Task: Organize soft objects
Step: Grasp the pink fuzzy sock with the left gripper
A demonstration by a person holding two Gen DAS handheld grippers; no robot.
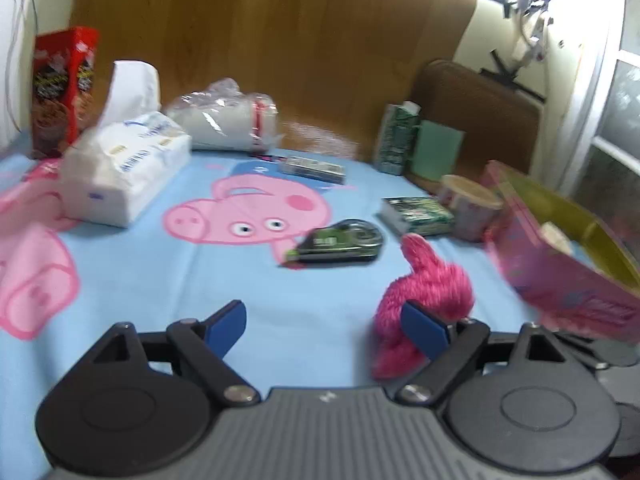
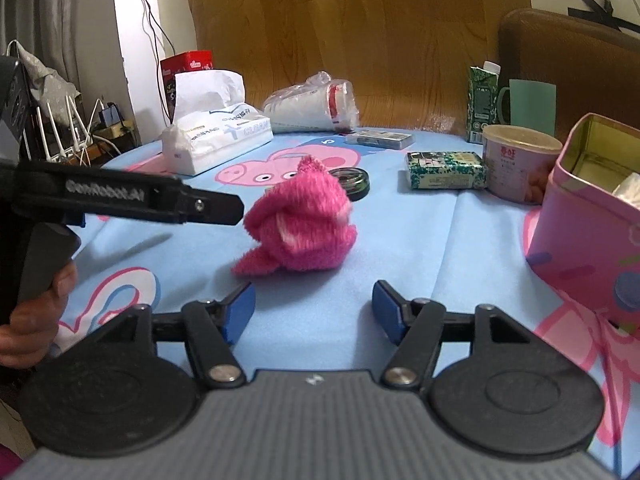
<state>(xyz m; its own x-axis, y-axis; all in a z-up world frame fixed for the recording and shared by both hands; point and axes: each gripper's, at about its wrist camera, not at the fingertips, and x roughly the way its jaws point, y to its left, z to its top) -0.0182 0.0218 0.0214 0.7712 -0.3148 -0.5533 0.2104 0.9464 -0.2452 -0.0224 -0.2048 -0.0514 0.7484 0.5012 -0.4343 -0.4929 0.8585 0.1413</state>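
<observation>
- Bottom of the left wrist view: left gripper (image 1: pixel 326 326), jaws wide, holding nothing.
- Bottom of the right wrist view: right gripper (image 2: pixel 314 310), jaws wide, holding nothing.
- Frame centre, beyond it: pink plush toy (image 2: pixel 302 226) lying on the blue tablecloth (image 2: pixel 420 248).
- Right edge: open pink tin (image 2: pixel 588 224).
- Upper left: tissue pack (image 2: pixel 212 140).

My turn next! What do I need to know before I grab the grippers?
Left gripper: open, holding nothing; the pink fluffy toy sits just past its right finger.
Right gripper: open, holding nothing, pointed at the same pink fluffy toy, which lies on the blue cloth.
The pink tin at the right stands open, with something pale inside.
Done: nothing I can confirm.
Left: grab the toy and put it away, probably in the tin.
</observation>
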